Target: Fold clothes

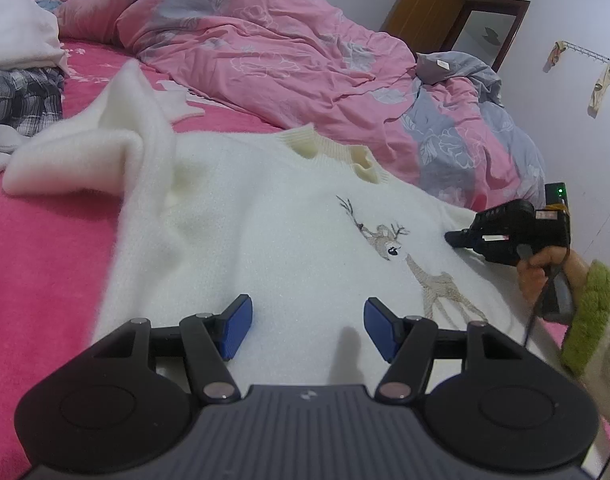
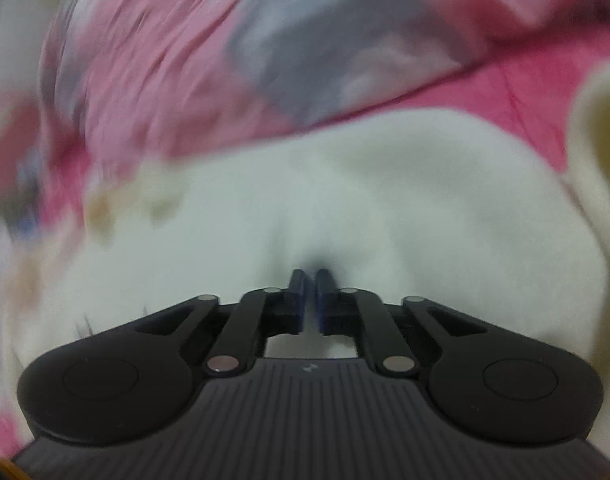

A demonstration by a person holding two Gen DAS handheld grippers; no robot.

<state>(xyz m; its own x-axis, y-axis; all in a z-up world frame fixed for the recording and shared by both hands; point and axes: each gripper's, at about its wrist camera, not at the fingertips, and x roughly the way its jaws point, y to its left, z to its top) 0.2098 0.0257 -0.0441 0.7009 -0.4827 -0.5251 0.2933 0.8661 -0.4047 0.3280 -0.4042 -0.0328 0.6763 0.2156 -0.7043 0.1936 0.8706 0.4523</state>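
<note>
A white fluffy sweater lies front-up on the pink bed sheet, with a deer embroidery and a cream ribbed collar at the far side. Its left sleeve is bunched and folded over at the left. My left gripper hovers open over the sweater's lower body, nothing between its blue pads. My right gripper, held by a hand, sits at the sweater's right edge. The blurred right wrist view shows that gripper shut, pinching the puckered white sweater.
A crumpled pink and grey floral duvet fills the far side of the bed. Plaid clothing and a white folded pile lie at the far left. A wooden cabinet stands against the wall at the back right.
</note>
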